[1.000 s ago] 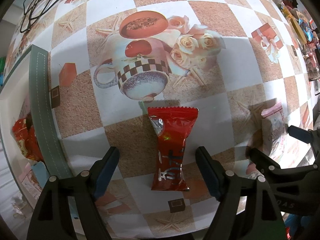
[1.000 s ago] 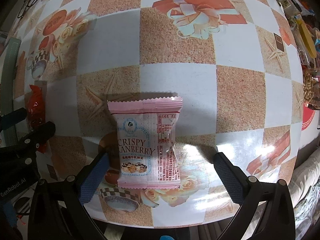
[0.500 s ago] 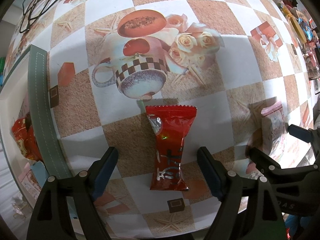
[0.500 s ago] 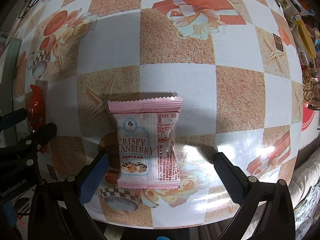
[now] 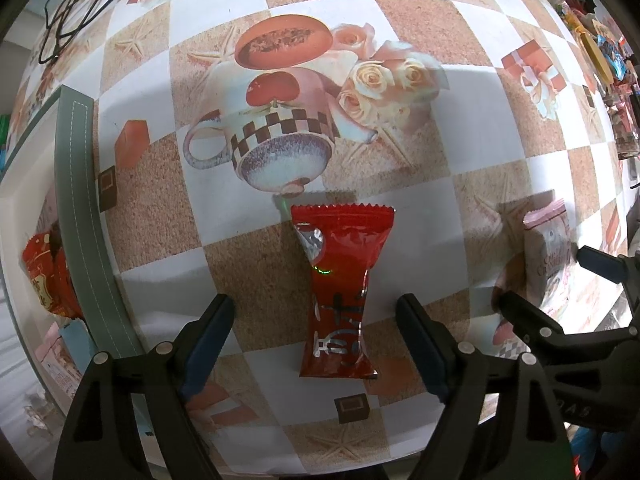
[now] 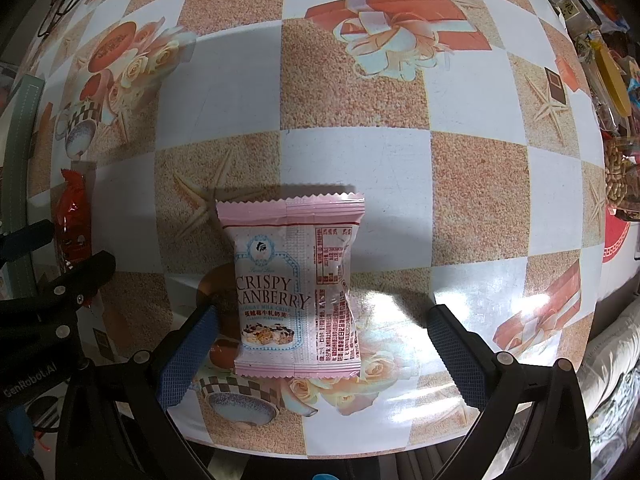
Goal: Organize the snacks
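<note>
- Left wrist view: left gripper [image 5: 316,344], jaws spread, has barely crept forward; red packet [image 5: 340,292] lies ungrasped between them, tray [image 5: 76,208] at 9 o'clock.
- Right gripper [image 6: 320,354], jaws spread, unmoved around pink packet [image 6: 294,292]; grasps pending.

The tablecloth [image 6: 360,168] has white and sandy-brown squares with printed starfish, roses, red gift boxes and a checkered cup. The red packet [image 5: 340,292] has silver characters. The pink-and-white packet [image 6: 296,292] has dark letters in a blue frame. The grey-green tray rim [image 5: 80,216] has white stitching.
</note>
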The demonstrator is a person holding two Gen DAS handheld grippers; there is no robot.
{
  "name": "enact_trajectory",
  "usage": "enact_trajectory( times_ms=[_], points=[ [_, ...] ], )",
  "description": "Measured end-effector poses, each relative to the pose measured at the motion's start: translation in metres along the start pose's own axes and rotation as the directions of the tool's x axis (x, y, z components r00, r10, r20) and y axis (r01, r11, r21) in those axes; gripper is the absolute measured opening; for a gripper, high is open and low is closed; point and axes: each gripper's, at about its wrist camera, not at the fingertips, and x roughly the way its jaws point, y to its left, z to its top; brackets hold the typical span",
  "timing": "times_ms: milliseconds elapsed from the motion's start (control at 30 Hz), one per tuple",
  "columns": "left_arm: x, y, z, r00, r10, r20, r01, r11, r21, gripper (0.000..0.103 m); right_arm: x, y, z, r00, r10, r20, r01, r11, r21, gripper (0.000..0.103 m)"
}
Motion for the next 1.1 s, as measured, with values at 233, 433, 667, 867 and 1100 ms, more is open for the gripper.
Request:
enact_trajectory(
  times_ms=[233,433,667,867,1100],
  points=[
    [0.001,-0.001,0.000,1.000,-0.001,-0.001,0.001,1.000,0.000,0.087,0.000,0.000,0.000,1.000,0.000,-0.001,0.000,1.000,0.000,0.103],
    [0.001,0.001,-0.004,1.000,-0.001,-0.001,0.001,1.000,0.003,0.087,0.000,0.000,0.000,1.000,0.000,0.000,0.000,1.000,0.000,0.103],
    [0.000,0.001,-0.002,1.000,-0.001,-0.002,0.001,1.000,0.002,0.087,0.000,0.000,0.000,1.000,0.000,0.001,0.000,1.000,0.000,0.103],
    [0.001,0.002,-0.004,1.000,0.002,-0.004,-0.002,1.000,-0.002,0.088,0.000,0.000,0.000,1.000,0.000,0.000,0.000,1.000,0.000,0.103],
    [0.000,0.006,-0.010,1.000,0.028,-0.003,-0.028,1.000,0.005,0.089,0.000,0.000,0.000,1.000,0.000,0.000,0.000,1.000,0.000,0.103]
  ],
)
